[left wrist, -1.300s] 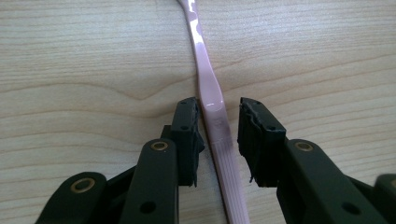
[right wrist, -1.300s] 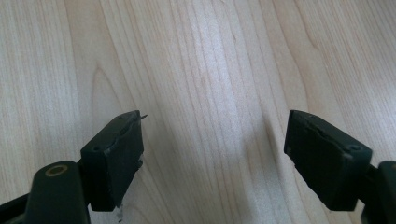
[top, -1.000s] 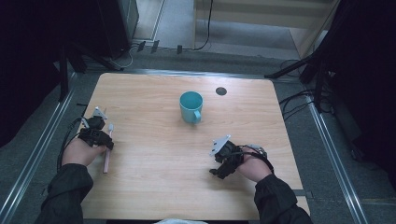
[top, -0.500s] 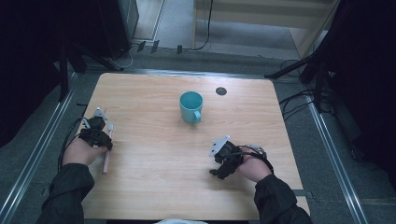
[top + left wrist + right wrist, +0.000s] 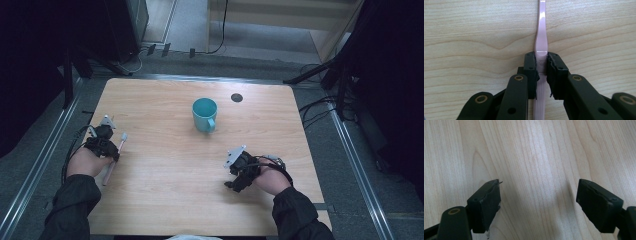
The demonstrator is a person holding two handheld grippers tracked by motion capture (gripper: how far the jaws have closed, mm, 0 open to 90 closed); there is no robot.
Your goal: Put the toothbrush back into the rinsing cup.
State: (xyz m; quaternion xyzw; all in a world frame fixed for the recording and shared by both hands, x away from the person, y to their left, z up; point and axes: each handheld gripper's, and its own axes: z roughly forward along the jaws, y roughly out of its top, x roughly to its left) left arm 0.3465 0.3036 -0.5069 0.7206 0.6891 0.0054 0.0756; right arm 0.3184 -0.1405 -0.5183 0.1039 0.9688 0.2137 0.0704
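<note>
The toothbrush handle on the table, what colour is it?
Pale pink; the toothbrush handle shows best in the left gripper view.

A lab-like recording space: metal rails flank the wooden tabletop, with cables and dark equipment stands beyond the tongs.

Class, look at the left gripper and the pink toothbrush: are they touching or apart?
Touching. In the left gripper view, the left gripper, whose jaws have just been closing, has both pads pressed against the handle of the toothbrush, with no gap on either side.
</note>
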